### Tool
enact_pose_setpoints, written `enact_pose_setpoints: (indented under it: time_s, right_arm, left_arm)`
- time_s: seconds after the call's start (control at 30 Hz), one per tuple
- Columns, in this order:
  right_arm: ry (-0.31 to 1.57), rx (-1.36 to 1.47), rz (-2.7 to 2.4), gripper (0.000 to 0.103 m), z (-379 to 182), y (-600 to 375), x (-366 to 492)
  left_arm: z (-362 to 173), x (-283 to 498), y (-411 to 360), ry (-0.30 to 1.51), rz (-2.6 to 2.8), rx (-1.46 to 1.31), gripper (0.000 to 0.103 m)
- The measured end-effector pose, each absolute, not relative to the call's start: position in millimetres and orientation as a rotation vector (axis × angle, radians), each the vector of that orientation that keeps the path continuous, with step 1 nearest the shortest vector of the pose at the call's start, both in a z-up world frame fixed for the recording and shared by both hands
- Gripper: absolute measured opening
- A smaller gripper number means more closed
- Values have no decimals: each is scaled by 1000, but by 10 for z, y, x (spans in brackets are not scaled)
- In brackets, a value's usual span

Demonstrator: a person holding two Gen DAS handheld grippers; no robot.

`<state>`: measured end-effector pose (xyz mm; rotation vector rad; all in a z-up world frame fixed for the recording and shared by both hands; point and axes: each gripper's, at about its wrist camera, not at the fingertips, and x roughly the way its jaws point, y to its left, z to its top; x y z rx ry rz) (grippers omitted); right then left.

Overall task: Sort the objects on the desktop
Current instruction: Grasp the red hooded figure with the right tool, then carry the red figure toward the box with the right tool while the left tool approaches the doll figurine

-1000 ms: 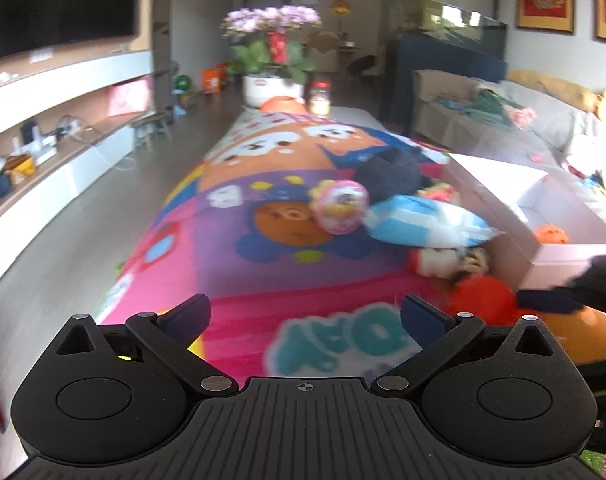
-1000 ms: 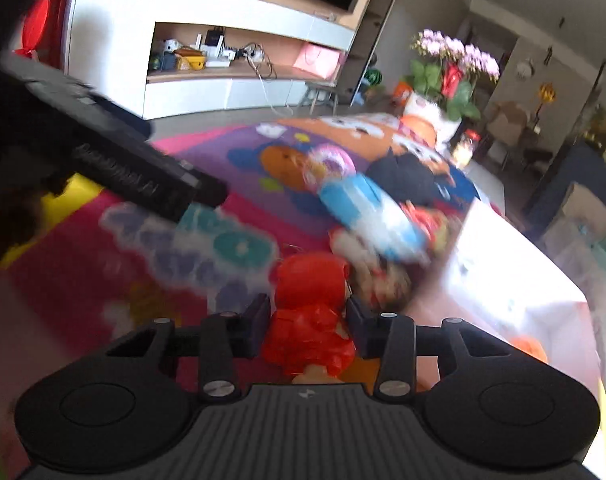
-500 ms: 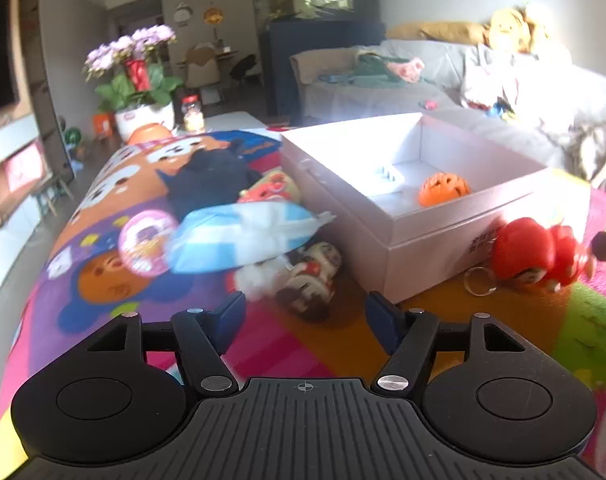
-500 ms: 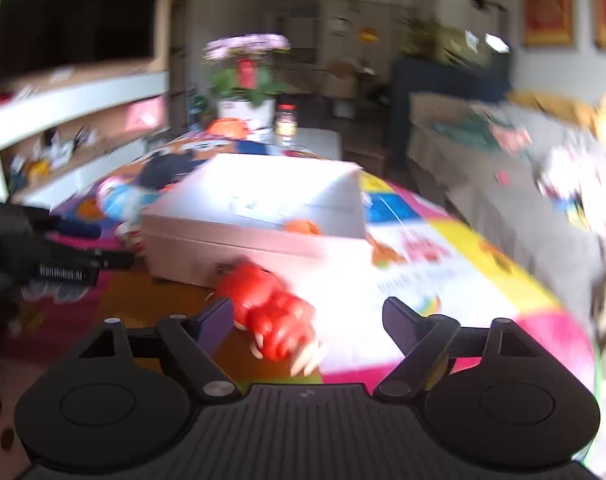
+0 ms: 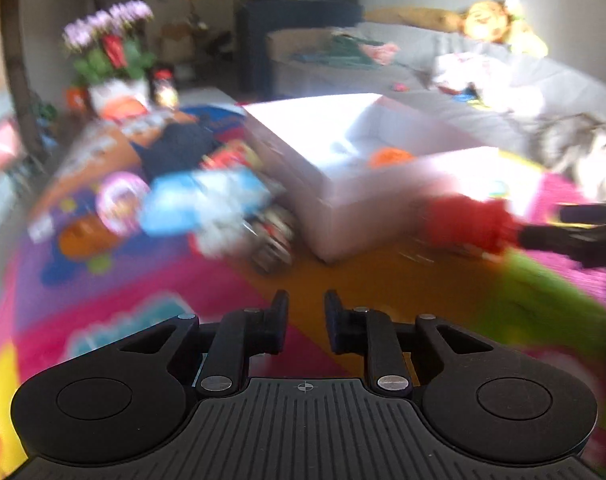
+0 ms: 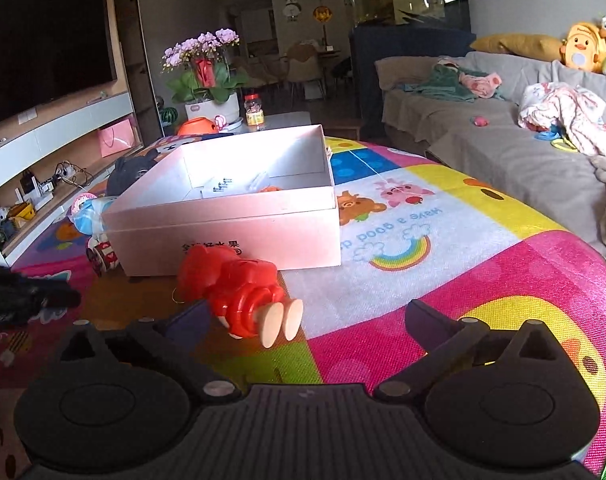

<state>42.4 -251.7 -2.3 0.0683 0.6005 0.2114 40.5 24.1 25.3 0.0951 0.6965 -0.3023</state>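
The red toy figure (image 6: 233,288) lies on its side on the play mat (image 6: 443,272), directly in front of the near wall of the white box (image 6: 231,232) and outside it. Its long axis runs diagonally: the head end is at, or almost at, the box wall, and the two pale feet point toward the right gripper (image 6: 307,320).

Right gripper: jaws wide open, gripping nothing. The toy sits toward the left jaw rather than centred in the gap; that jaw's tip is just beside the toy's body.

Left gripper (image 5: 303,322): jaws nearly closed, with a narrow gap and nothing between them. This view is motion-blurred. The toy (image 5: 467,224) appears well off to the right of these jaws, near the box corner (image 5: 327,220).

Judgement: the right gripper is the nearer one. A grasp would require shifting left to centre the toy, then closing across its body rather than along its length.

An orange item (image 6: 269,189) is already inside the box. Other toys, including a blue-and-white package (image 5: 199,204), remain on the mat beside it.
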Motion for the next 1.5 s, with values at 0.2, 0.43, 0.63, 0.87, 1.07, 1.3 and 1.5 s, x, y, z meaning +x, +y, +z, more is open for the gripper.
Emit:
enact_pose_setpoints:
  time_s: [0.2,0.43,0.63,0.87,1.07,1.3,1.5]
  right_arm:
    - [599,81,220,103,-14,-2459,394]
    - [586,64,221,103,-35,-2355,299]
    - [646,147,213,103,-93,-2461,411]
    - [651,180,211,103,-116,-2485,418]
    - [692,184,219,103,-141,-2478,486]
    - [729,155,209,103,-169,-2424,538]
    - [731,12,312,103,-16,-2408,531]
  left_arm:
    - [227,352,194,635,-195,173,63]
    - [85,994,127,658,-101,175,61]
    - [111,903,120,649,-127,202,34]
    - [327,278,253,737,-312,-4,35]
    - [147,44,207,746,-260,76,58]
    - [162,-6,96,672,-293,105,83]
    - [158,-54,58,666,-373,73,98]
